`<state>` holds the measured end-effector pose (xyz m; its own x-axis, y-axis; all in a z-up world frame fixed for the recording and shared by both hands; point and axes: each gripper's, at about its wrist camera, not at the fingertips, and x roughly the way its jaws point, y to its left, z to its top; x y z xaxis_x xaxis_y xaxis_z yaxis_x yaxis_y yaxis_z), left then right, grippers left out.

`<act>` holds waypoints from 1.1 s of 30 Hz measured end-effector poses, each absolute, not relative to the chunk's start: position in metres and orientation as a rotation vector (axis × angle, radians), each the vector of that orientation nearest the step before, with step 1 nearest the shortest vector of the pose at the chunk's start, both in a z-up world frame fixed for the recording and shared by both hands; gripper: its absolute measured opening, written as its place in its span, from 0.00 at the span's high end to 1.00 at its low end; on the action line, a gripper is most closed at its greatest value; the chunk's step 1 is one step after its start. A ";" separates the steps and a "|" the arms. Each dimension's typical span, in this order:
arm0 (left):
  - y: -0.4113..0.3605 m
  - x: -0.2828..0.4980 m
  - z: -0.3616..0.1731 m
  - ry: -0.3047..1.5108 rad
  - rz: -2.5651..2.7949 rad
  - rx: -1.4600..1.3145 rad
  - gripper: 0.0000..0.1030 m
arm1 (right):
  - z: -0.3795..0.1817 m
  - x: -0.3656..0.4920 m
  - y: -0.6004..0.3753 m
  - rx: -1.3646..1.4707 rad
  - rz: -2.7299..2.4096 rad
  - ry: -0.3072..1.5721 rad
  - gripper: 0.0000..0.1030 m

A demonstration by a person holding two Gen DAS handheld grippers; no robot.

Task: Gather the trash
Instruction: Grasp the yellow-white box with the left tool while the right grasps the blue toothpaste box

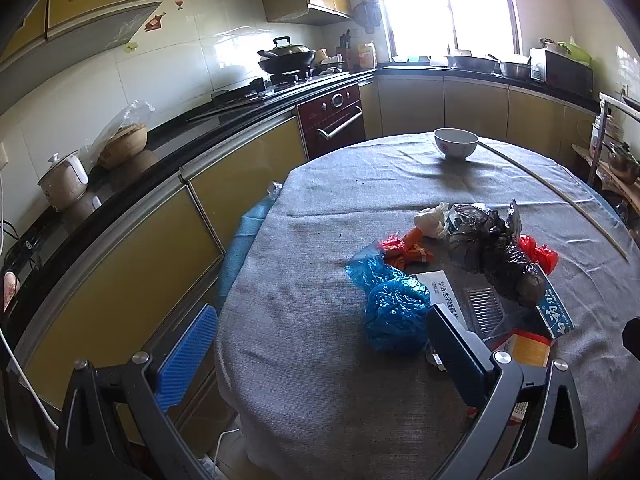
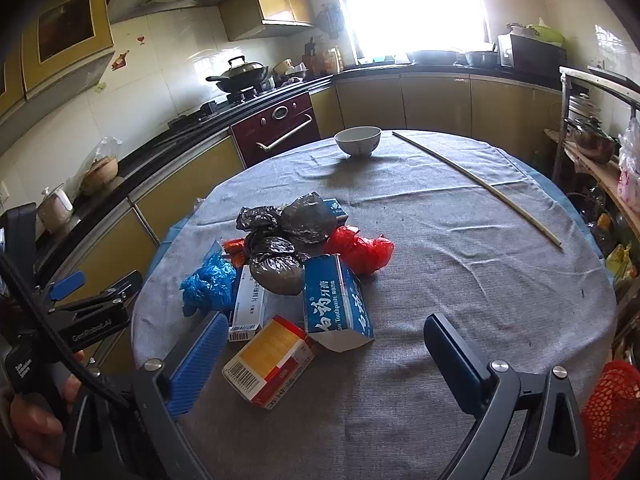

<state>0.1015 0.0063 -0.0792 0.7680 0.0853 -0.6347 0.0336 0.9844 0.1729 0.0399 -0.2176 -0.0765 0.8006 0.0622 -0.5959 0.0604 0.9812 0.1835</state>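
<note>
Trash pile (image 2: 296,264) sits mid-left on the round grey-clothed table (image 2: 460,280), at about 11 o'clock from the right gripper (image 2: 320,364). Jaws spread wide, holding nothing; the yellow-red carton (image 2: 270,362) lies between the fingers, near the left pad. Left gripper (image 1: 324,356) also wide open and empty, hanging over the table's left edge, pile at 1 o'clock. Pile: crumpled blue bag (image 1: 390,300), black bags (image 1: 492,248), red bag (image 2: 360,250), blue toothpaste box (image 2: 336,304), white tissue (image 1: 432,220). Bowl (image 2: 357,141) at 12 o'clock, well apart.

Daylight is pouring through the window (image 1: 444,4), blowing it out; tiles (image 1: 168,60) are glaring. Fisheye is bending edges, corners are vignetting black.
</note>
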 end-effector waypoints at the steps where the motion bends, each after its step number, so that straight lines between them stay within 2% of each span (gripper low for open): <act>1: 0.006 0.101 -0.079 0.695 0.029 0.178 0.00 | -0.077 0.041 -0.218 0.201 0.002 0.647 0.06; 3: 0.006 0.102 -0.080 0.696 0.027 0.177 0.00 | -0.078 0.041 -0.218 0.203 0.001 0.649 0.07; 7: 0.006 0.102 -0.081 0.699 0.023 0.179 0.00 | -0.080 0.043 -0.220 0.215 0.008 0.659 0.16; 14: 0.002 0.102 -0.088 0.727 -0.033 0.179 0.00 | -0.084 0.043 -0.224 0.227 0.003 0.669 0.16; 24: -0.029 0.092 -0.119 0.868 -0.280 0.150 0.00 | -0.095 0.051 -0.242 0.271 0.019 0.699 0.16; 30: -0.042 0.093 -0.134 0.933 -0.344 0.155 0.00 | -0.115 0.083 -0.247 0.291 0.074 0.794 0.16; 33: -0.036 0.096 -0.135 0.941 -0.348 0.133 0.00 | -0.122 0.105 -0.246 0.291 0.092 0.837 0.20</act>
